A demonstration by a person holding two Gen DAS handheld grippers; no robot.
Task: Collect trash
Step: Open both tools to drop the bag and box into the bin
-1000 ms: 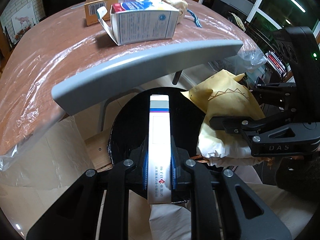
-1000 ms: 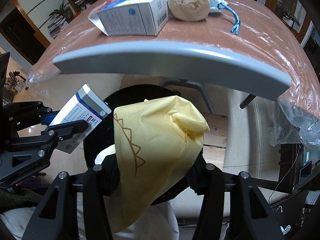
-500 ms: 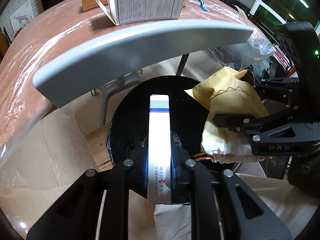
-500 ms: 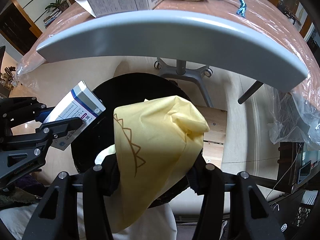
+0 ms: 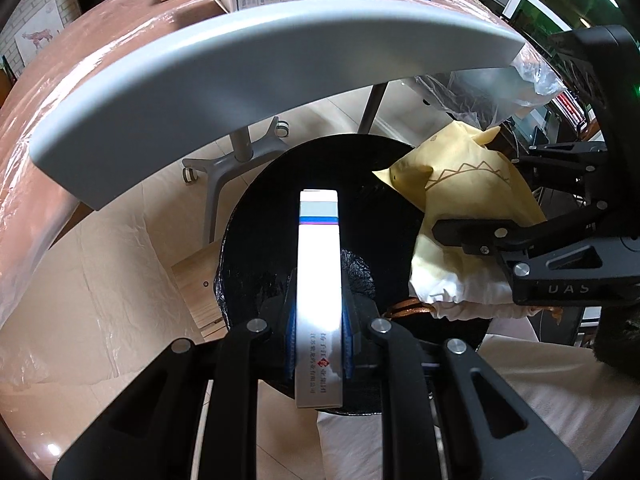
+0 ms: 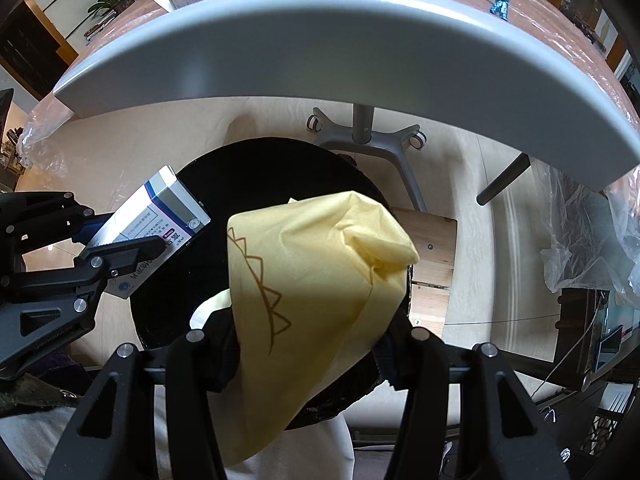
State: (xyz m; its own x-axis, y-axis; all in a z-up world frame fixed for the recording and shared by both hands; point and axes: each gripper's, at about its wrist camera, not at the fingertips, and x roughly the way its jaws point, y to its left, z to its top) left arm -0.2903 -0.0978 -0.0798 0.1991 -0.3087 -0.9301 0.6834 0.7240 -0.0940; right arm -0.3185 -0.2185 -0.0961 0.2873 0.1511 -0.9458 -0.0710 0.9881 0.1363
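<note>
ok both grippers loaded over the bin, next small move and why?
Probably open the left gripper first and drop the box. It hangs squarely over the black bin mouth. The right gripper then releases the yellow bag, which sits nearer the bin's right rim and may want a slight nudge inward.
</note>
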